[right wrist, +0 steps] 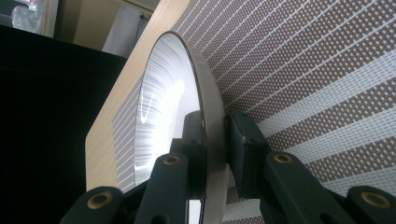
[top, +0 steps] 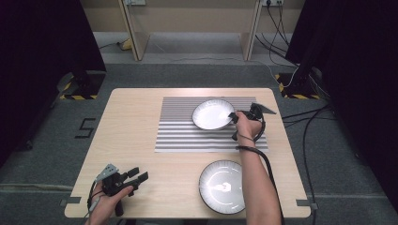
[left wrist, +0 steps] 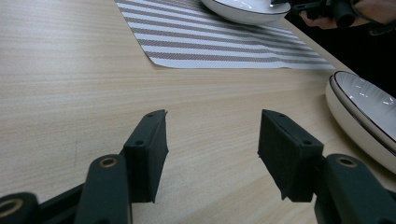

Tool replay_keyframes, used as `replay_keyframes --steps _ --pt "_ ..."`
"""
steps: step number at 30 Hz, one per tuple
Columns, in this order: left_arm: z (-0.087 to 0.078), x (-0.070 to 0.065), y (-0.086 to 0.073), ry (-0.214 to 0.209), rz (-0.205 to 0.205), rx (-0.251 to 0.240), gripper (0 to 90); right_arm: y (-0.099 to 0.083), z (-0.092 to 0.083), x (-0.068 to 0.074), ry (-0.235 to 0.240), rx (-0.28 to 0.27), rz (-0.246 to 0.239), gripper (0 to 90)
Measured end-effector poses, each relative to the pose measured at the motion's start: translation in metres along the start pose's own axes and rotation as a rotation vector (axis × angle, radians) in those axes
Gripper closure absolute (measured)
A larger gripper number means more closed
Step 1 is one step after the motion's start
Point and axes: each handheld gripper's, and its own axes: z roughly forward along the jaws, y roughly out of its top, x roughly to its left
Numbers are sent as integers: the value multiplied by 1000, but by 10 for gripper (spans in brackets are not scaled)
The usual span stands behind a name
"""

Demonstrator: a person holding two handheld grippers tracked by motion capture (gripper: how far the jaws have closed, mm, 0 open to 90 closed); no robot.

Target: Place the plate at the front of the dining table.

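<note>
So the left gripper [top: 136, 178] is just parked at the near left corner of the surface [top: 126, 140], jaws well apart with nothing but bare wood between them. Makes sense to me: it's out of the way and not needed for what the other hand is doing. Off to the right of those jaws, close by, sits the near plate [left wrist: 362, 119], white with a dark rim, flat on the wood and not touched by anything. Probably waiting its turn.

Farther ahead of the left jaws is the striped placemat [top: 187, 131], and on its far right part lies the far plate [top: 212, 114]. That's where the action is. The right gripper [right wrist: 215, 140] comes in from the plate's right side, and its jaws straddle the rim [right wrist: 212, 116], one pad over the inside of the plate and one on the outside. Gripping by the rim is really the only way to get hold of a flat plate like that, so the sideways approach checks out.

Whether the pads are actually pressing is the tricky bit. In the right gripper view I think there's a sliver of gap on the outer side, so my read is the jaws are slightly apart around the rim, not clamped, but it's too tight to be sure. The plate looks like it rests on the mat, which fits it being set down there as a place setting.
</note>
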Motion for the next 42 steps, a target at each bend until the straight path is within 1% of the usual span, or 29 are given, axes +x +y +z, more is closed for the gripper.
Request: replay_keyframes --steps 5,6,9,10,11,14,15,16,17,18,19,23,24,26,27,29,32,34,36,38,40,42 --pt "0 0 0 -2 1 0 418 0 1 -1 5 -3 4 772" --pt "0 0 0 -3 0 0 418 0 1 -3 13 -2 12 771" --pt "0 -1 0 -5 1 1 418 0 1 -5 18 0 17 755" --pt "0 -1 0 -6 2 2 418 0 1 -6 28 0 25 734" --pt "1 -1 0 -6 2 2 418 0 0 -7 19 -3 15 697" --pt "2 -1 0 -7 4 2 418 0 -2 -11 -13 -25 -14 660" --pt "2 -1 0 -7 5 3 419 0 -2 -12 -26 -27 -15 644" --pt "2 -1 0 -7 5 4 419 0 -3 -15 -31 -31 -16 642" --pt "2 -1 0 -7 5 4 419 0 -3 -15 -31 -31 -16 642" --pt "2 -1 -1 -8 5 5 419 0 -4 -17 -10 -40 5 643" --pt "2 -1 0 -7 5 7 418 0 -6 -16 -10 -37 -20 640" --pt "2 -1 0 -5 5 4 418 0 -9 -13 -10 -51 -33 620" --pt "2 -1 -1 -5 5 3 418 -1 -11 -11 -13 -67 -56 606" --pt "2 -1 -1 -5 5 2 418 -1 -13 -10 -16 -75 -55 590" --pt "1 -1 0 -5 4 2 418 -1 -14 -10 -23 -79 -66 584" --pt "1 -1 0 -4 4 3 418 -1 -16 -10 -26 -79 -69 576" --pt "2 -1 -1 -7 5 3 418 -3 -21 -8 -34 -79 -99 557" --pt "2 -1 0 -7 7 5 418 -4 -23 -8 -33 -77 -98 552" --pt "2 -2 -1 -8 6 6 418 -5 -27 -7 -29 -78 -112 542" --pt "3 -2 -1 -7 5 8 418 -5 -29 -7 -24 -74 -109 537" --pt "3 -2 -1 -6 8 10 418 -6 -33 -7 -31 -82 -130 534" --pt "3 -2 -1 -5 8 10 418 -6 -36 -7 -23 -81 -125 531"
